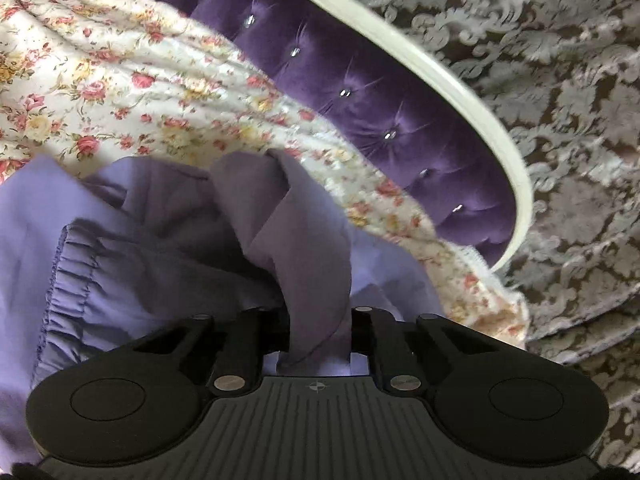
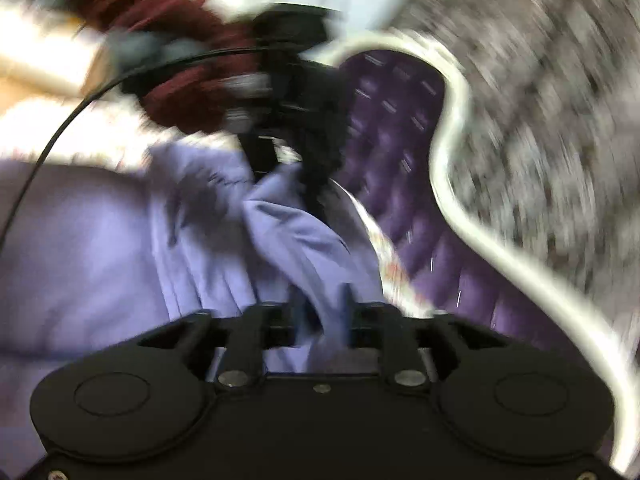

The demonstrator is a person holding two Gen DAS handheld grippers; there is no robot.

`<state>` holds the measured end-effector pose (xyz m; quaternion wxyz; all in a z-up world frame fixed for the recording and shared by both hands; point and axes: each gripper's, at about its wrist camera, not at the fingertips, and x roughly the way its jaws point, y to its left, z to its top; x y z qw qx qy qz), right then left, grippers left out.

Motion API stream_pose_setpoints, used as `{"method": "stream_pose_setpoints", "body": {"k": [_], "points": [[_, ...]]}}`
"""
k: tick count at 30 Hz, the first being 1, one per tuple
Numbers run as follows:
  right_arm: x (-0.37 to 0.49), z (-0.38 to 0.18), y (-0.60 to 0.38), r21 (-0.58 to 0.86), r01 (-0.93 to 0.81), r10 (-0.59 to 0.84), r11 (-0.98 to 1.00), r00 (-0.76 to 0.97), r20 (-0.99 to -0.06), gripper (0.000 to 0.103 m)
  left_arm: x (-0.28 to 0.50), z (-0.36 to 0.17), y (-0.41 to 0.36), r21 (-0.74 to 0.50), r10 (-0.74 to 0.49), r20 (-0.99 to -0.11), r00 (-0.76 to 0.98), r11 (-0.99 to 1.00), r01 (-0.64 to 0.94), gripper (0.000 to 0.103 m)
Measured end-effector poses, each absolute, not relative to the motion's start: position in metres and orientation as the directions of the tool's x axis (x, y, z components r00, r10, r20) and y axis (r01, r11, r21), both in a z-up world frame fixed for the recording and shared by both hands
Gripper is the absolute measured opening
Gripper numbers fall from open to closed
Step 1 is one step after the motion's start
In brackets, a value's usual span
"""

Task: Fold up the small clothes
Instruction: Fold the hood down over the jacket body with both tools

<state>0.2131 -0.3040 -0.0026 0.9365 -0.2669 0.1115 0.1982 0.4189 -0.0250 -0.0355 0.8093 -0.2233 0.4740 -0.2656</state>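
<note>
While the left hand-held gripper (image 1: pixel 316 336) pinches a fold of the lilac garment (image 1: pixel 160 216) at 6 o'clock on the floral bedsheet (image 1: pixel 120 80), probably anchoring it, the right hand-held gripper (image 2: pixel 320 316) has cloth between half-open jaws; grip unclear.

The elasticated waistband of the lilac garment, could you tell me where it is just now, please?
In the left wrist view the waistband runs down the left side, just left of the left gripper, with the floral sheet above it.
</note>
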Motion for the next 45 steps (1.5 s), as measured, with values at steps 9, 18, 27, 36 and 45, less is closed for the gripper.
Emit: {"method": "stream_pose_setpoints", "body": {"k": [9,18,27,36,45], "points": [[0.254,0.009,-0.405,0.590,-0.192,0.501,0.785,0.755,-0.422,0.081,0.402,-0.028,-0.030,-0.660,-0.671,-0.601,0.434,0.723,0.204,0.014],[0.312,-0.044,-0.418,0.861,0.095,0.630,0.499,0.642,-0.436,0.083,0.392,-0.031,-0.025,-0.670,-0.675,-0.592,0.440,0.716,0.196,0.014],[0.309,-0.016,-0.411,0.790,0.013,0.496,0.613,0.772,-0.397,0.014,0.383,-0.015,-0.029,-0.589,-0.638,-0.552,0.537,0.754,0.290,0.014],[0.284,-0.018,-0.378,0.367,-0.105,0.307,0.924,0.775,-0.552,0.018,0.332,-0.069,-0.044,-0.401,-0.551,-0.623,0.555,0.835,0.378,0.018],[0.271,-0.045,-0.390,0.445,-0.014,0.295,0.896,0.767,-0.569,0.061,0.312,-0.058,-0.038,-0.268,-0.552,-0.587,0.593,0.823,0.500,0.051]]}}
